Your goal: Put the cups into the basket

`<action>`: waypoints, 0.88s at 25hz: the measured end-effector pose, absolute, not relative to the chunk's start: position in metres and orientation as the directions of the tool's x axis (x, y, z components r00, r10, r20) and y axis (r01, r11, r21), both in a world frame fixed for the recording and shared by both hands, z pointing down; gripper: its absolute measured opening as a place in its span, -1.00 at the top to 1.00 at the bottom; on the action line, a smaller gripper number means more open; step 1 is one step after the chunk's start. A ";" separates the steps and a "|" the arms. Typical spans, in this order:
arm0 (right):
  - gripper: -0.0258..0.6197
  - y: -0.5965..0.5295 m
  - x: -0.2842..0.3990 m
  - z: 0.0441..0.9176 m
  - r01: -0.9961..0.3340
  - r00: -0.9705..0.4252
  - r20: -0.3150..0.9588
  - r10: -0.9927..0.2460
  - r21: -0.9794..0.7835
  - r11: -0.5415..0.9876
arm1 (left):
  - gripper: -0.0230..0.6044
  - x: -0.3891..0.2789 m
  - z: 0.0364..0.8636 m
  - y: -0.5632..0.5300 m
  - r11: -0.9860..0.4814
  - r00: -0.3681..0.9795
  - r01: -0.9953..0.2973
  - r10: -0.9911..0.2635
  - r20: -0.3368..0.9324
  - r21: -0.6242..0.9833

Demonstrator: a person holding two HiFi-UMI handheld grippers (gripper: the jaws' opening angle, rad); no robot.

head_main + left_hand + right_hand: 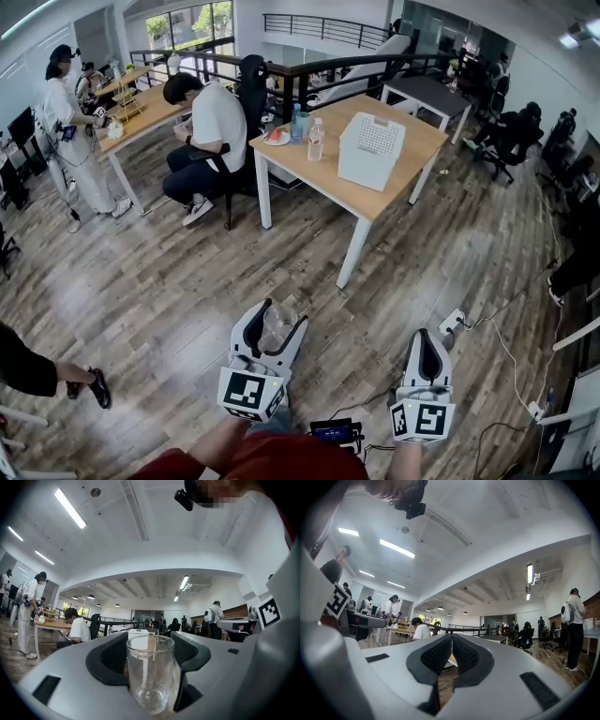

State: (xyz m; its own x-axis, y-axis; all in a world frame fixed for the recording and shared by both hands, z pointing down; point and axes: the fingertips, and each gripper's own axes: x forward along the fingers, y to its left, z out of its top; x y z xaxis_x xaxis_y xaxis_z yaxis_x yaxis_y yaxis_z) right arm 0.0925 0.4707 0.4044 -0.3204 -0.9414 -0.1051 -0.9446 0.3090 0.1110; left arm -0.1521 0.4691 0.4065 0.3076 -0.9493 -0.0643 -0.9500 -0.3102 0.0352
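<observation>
A clear glass cup (150, 672) stands upright between the dark pads of my left gripper (149, 656), which is shut on it. In the head view the same cup (277, 328) sits in that gripper (278, 319) low over the wooden floor. My right gripper (431, 339) is beside it to the right, and its jaws meet with nothing between them (452, 656). The white perforated basket (370, 150) stands on the wooden table (323, 173) well ahead of both grippers; through the glass it shows as a white box (139, 632).
Water bottles (315, 141) and a red item (277, 136) sit at the table's left end. A seated person (211, 131) is at the table's left, another person (70, 131) stands far left. A power strip (452, 322) and cables lie on the floor at the right.
</observation>
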 end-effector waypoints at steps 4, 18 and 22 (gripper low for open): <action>0.89 0.453 0.070 0.400 -0.940 -0.331 -0.100 -0.938 0.119 0.319 | 0.01 -0.169 0.405 0.453 -0.309 0.306 -0.950 -0.950 -0.062 0.044; 0.89 0.406 0.007 0.394 -0.942 -0.321 -0.100 -0.942 0.131 0.308 | 0.01 -0.228 0.401 0.401 -0.333 0.330 -0.942 -0.942 -0.063 0.040; 0.89 0.399 -0.007 0.405 -0.942 -0.323 -0.078 -0.943 0.122 0.312 | 0.01 -0.238 0.403 0.391 -0.347 0.344 -0.937 -0.937 -0.058 0.039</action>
State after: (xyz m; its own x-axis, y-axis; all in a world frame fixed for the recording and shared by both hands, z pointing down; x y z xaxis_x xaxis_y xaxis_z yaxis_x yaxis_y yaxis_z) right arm -0.0071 0.3985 0.4046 -0.3226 -0.9433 -0.0784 -0.9422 0.3120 0.1223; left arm -0.2381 0.3914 0.4029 0.3442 -0.9371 -0.0582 -0.9372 -0.3466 0.0394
